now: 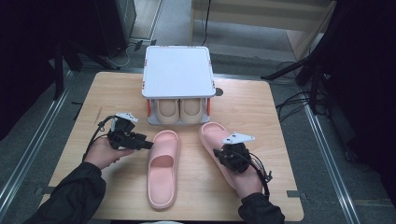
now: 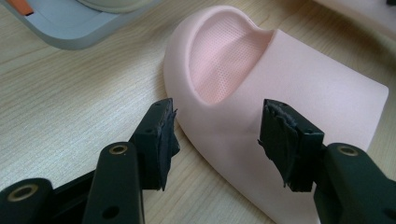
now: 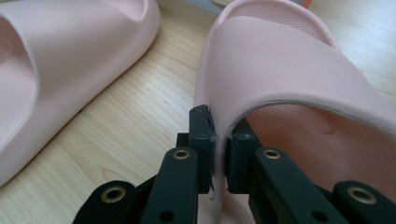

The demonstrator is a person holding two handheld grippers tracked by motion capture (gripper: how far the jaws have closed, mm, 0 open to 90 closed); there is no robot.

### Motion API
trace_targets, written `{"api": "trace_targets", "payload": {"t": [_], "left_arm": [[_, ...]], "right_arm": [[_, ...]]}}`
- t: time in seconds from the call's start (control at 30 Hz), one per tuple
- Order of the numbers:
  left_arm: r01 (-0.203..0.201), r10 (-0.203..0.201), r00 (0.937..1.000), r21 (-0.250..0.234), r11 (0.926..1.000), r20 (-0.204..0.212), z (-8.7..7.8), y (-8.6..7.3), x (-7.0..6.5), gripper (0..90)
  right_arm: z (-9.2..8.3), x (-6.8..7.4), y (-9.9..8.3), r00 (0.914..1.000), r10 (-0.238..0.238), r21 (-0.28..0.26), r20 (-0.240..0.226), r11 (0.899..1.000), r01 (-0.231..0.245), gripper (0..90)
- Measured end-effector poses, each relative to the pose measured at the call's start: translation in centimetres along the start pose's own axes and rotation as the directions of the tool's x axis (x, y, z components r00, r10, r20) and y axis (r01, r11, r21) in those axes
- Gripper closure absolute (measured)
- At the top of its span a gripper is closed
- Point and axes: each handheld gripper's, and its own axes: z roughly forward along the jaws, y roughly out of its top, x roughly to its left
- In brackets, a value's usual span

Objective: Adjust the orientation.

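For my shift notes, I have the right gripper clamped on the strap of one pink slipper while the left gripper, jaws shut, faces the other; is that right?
Not quite: the left gripper has its jaws open, not shut, as the left gripper view shows, facing the left pink slipper. The right gripper is indeed clamped on the strap edge of the right pink slipper.

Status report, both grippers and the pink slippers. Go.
Right gripper shut on right slipper strap edge. Left gripper open, aimed at left slipper, not touching. Rack ahead, lower shelf holds a beige pair.

Two pink slides on my table. Left slide flat mid-table near front edge. Right slide angled, strap edge pinched.
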Motion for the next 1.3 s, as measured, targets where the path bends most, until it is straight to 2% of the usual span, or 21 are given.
{"api": "trace_targets", "payload": {"t": [0.23, 0.43, 0.5, 0.8, 0.93, 1.17, 1.3], "left_arm": [[-0.008, 0.008, 1.0000, 0.013, 0.9999, 0.005, 0.1, 0.0, -0.1, 45.4], [-0.013, 0.013, 0.9999, 0.015, 0.9998, 0.010, 0.1, -0.1, -0.3, 45.6], [-0.011, 0.010, 0.9999, 0.018, 0.9998, 0.009, 0.1, -0.2, -0.3, 45.6], [-0.016, 0.016, 0.9999, 0.013, 0.9998, 0.006, 0.0, -0.4, -0.3, 45.7], [-0.014, 0.014, 0.9999, 0.012, 0.9998, 0.004, -0.1, -0.5, -0.3, 45.7], [-0.009, 0.009, 0.9999, 0.010, 0.9999, 0.005, -0.2, -0.5, -0.2, 45.6], [-0.010, 0.010, 0.9999, 0.009, 0.9999, 0.002, -0.3, -0.5, -0.1, 45.6]], "right_arm": [[1.9, 1.7, 0.2, 0.9989, -0.037, 0.026, -0.029, 0.999, 0.038, 84.2], [3.5, 3.1, 0.4, 0.9978, -0.050, 0.053, -0.045, 0.997, 0.052, 84.6], [4.0, 3.6, 0.4, 0.9974, -0.062, 0.058, -0.038, 0.996, 0.064, 84.7], [4.5, 4.7, 0.5, 0.9951, -0.092, 0.061, -0.035, 0.994, 0.094, 84.3], [4.7, 4.9, 0.4, 0.9928, -0.110, 0.068, -0.047, 0.991, 0.113, 82.4], [4.6, 4.4, 0.6, 0.9910, -0.081, 0.062, -0.107, 0.994, 0.087, 68.3], [3.8, 4.1, 0.8, 0.9876, -0.077, 0.058, -0.137, 0.995, 0.085, 66.0]]}}
